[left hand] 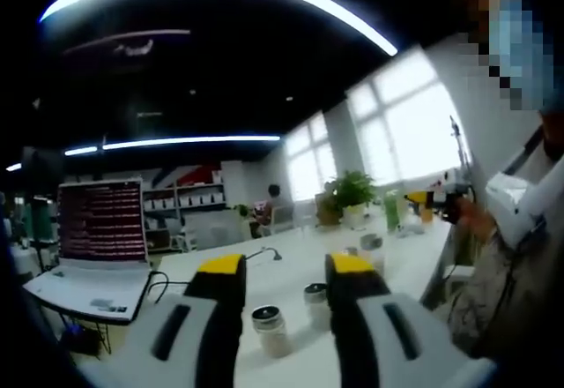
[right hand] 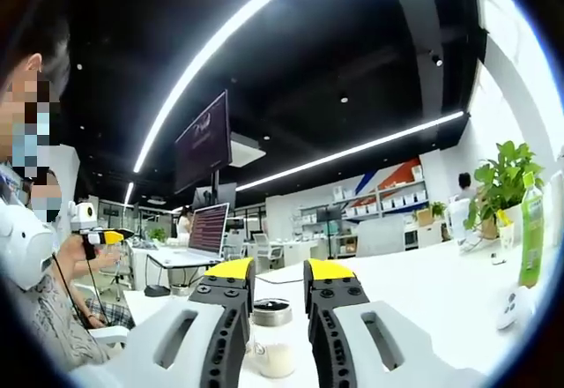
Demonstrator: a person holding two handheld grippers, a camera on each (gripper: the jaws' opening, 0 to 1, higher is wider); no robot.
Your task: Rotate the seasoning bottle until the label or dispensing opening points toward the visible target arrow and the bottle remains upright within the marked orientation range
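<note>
In the left gripper view my left gripper [left hand: 286, 269] is open above a white table [left hand: 291, 366]. Two small white seasoning bottles with dark caps show in the gap beyond its yellow tips: one nearer [left hand: 270, 328], one a little farther right [left hand: 316, 305]. A third jar [left hand: 371, 243] stands past the right jaw. In the right gripper view my right gripper [right hand: 279, 272] holds its jaws around a white seasoning bottle [right hand: 274, 342], which stands upright. The left jaw hides the bottle's left side. A thin gap shows between the bottle and the right jaw.
An open laptop [left hand: 99, 238] sits at the table's left, with a cable trailing from it. A potted plant [left hand: 351, 196] and a green bottle [right hand: 531, 229] stand at the far right. A person [left hand: 520, 203] holds another yellow-tipped gripper [left hand: 430, 201]. A wall screen [right hand: 203, 141] hangs behind.
</note>
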